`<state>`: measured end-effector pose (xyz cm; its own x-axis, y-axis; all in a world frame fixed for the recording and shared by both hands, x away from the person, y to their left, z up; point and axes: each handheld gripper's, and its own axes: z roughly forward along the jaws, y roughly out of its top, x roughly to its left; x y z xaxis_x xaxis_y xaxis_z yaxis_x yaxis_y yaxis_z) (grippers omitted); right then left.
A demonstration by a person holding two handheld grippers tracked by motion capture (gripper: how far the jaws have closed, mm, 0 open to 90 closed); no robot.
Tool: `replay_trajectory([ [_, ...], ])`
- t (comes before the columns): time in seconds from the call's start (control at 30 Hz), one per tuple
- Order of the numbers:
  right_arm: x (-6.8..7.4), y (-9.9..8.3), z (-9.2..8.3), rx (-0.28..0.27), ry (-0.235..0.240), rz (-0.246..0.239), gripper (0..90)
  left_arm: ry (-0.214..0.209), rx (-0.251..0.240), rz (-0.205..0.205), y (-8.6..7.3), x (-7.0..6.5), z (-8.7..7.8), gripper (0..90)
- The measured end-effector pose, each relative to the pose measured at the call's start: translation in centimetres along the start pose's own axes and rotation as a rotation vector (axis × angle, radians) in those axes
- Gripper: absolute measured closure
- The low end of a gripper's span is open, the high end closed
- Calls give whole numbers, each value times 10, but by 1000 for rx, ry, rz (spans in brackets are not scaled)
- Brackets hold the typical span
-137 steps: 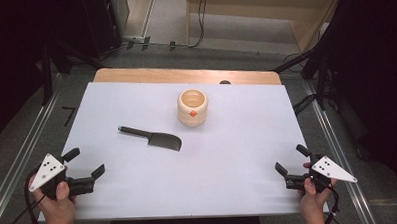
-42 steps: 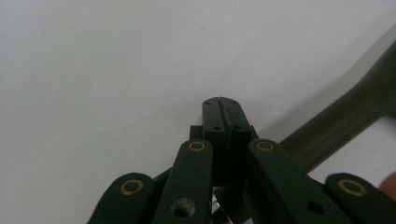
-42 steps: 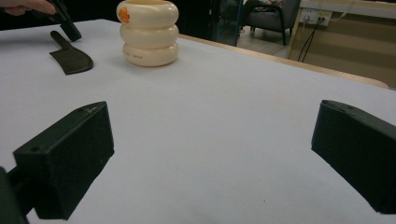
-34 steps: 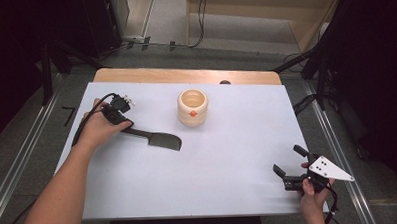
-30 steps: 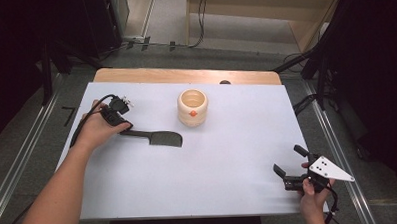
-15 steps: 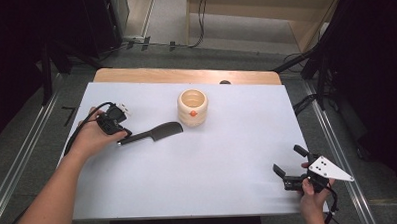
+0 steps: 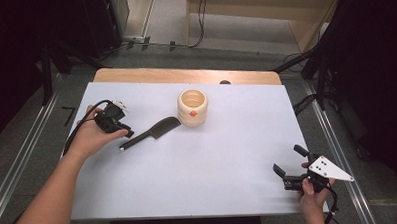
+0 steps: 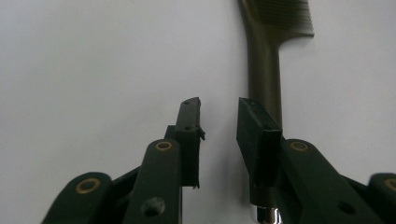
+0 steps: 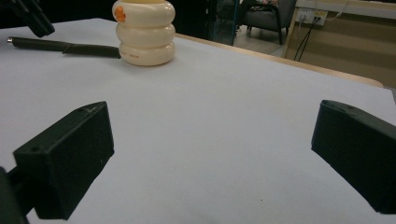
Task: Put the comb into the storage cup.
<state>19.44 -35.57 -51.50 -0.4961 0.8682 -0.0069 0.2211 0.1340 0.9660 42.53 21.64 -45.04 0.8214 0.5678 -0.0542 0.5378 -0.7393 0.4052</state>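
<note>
Black two-jaw grippers w/ brass rivets, black cables, grey triangular plate (image 7: 330, 168)

Grey floor (image 7: 32, 143), wooden furniture (image 7: 263, 9)
</note>
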Motion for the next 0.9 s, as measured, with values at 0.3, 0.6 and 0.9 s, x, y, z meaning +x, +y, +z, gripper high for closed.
replay_trajectory([
  [0.3, 0, 0, 0, 1, 1, -1, 0, -39, 38, 44, 13, -13, 9, 627],
  [0.6, 0, 0, 0, 1, 2, -2, 0, -20, 127, 97, 19, -25, 26, 616],
  [0.9, 0, 0, 0, 1, 1, -2, 0, 20, 137, 124, 17, -28, 29, 711],
])
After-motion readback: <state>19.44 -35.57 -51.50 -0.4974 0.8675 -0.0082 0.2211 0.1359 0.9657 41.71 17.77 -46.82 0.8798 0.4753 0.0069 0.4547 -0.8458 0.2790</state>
